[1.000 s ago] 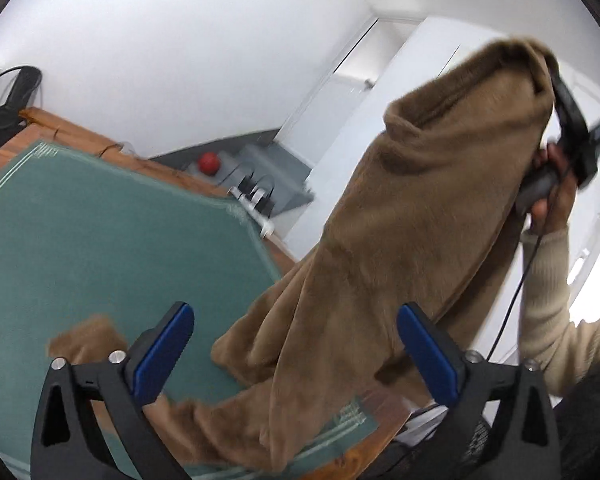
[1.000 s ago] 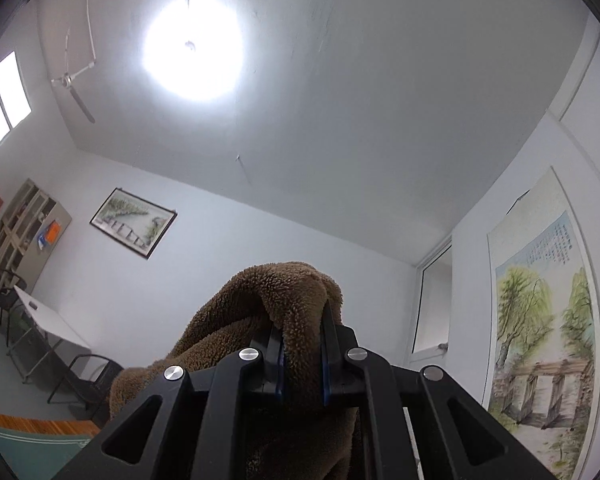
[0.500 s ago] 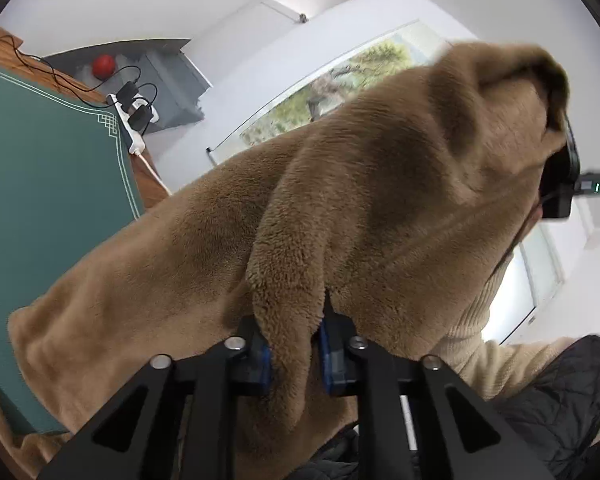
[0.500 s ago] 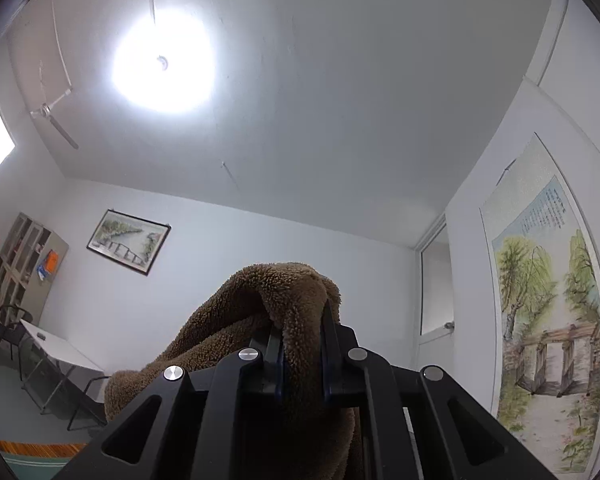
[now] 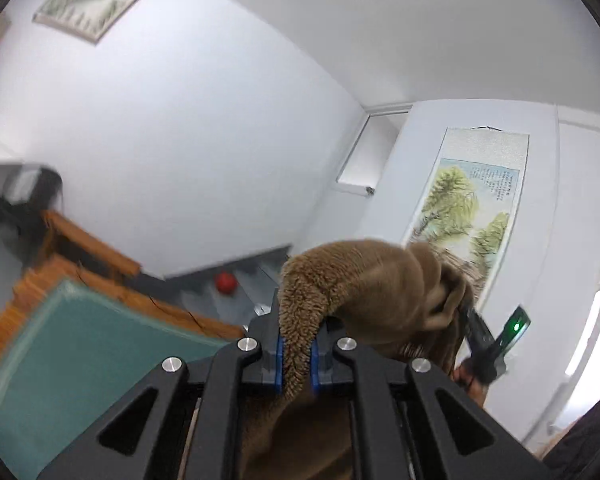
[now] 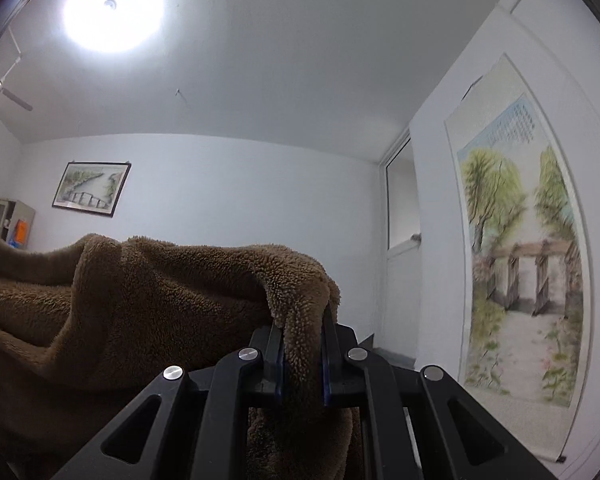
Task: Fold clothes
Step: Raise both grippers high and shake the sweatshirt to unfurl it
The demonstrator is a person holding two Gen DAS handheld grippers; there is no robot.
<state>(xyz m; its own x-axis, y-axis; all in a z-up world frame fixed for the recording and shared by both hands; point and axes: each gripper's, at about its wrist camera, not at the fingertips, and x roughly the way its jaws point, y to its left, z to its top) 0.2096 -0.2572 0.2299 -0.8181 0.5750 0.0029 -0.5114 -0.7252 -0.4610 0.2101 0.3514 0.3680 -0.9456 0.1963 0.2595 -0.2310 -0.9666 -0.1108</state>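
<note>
A brown fleece garment (image 5: 364,280) hangs in the air between both grippers. My left gripper (image 5: 296,354) is shut on one edge of it, raised above the green table mat (image 5: 80,352). The right gripper shows in the left wrist view (image 5: 474,324), held in a hand and clamped on the far edge. In the right wrist view my right gripper (image 6: 302,354) is shut on the fleece (image 6: 160,292), which stretches away to the left. The lower part of the garment is hidden.
A wooden table edge (image 5: 100,248) borders the mat. A red ball (image 5: 225,282) lies on the floor behind. A scroll painting (image 6: 520,240) hangs on the right wall, a framed picture (image 6: 91,189) on the far wall, with a ceiling lamp (image 6: 112,4) above.
My left gripper was open below the garment, then closed on its edge and lifted up. The fleece now spreads sideways between both grippers. The right gripper kept its hold.
</note>
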